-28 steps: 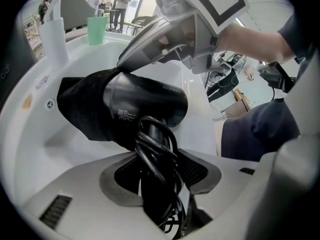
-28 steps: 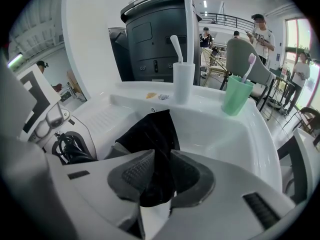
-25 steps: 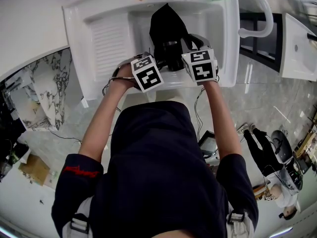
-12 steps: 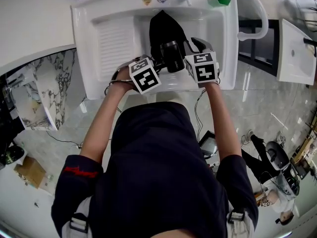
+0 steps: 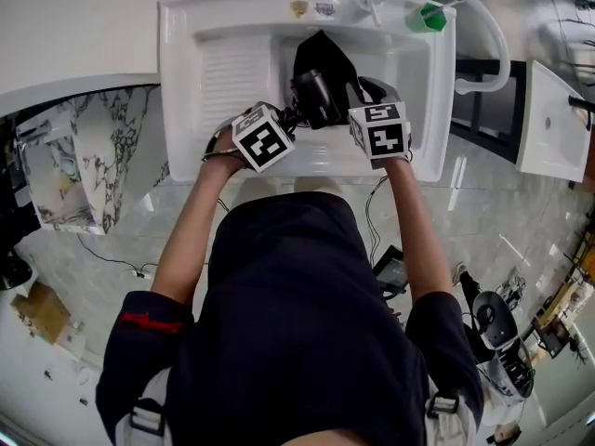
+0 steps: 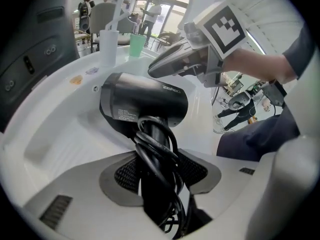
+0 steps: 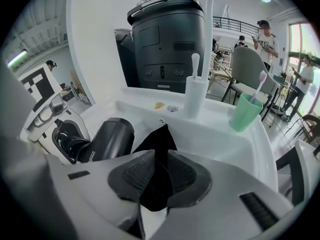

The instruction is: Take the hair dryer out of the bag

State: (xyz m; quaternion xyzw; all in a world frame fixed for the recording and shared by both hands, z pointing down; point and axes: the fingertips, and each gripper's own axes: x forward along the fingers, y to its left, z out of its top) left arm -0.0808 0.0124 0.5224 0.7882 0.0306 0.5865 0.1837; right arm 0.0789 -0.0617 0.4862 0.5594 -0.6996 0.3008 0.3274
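The black hair dryer (image 6: pixel 145 106) hangs over the white sink (image 5: pixel 423 91), its handle and wound cord clamped between my left gripper's (image 6: pixel 157 171) pads. In the head view the hair dryer (image 5: pixel 316 98) sits just left of the black bag (image 5: pixel 325 56), clear of its mouth, with my left gripper (image 5: pixel 290 117) below and left of it. My right gripper (image 7: pixel 160 171) is shut on a fold of the black bag (image 7: pixel 156 140), which rises in a peak from the basin. My right gripper (image 5: pixel 364 102) is at the bag's right edge.
A ribbed washboard slope (image 5: pixel 228 77) fills the sink's left half. On the back rim stand a white cup (image 7: pixel 195 96) and a green cup (image 7: pixel 246 111) with a toothbrush. A dark appliance (image 7: pixel 165 39) stands behind the sink. A white hose (image 5: pixel 483 35) arcs at the right.
The left gripper has drawn the hair dryer up and left, out of the bag's mouth, and rolled somewhat. The right gripper has stayed clamped on the bag and lifted slightly.
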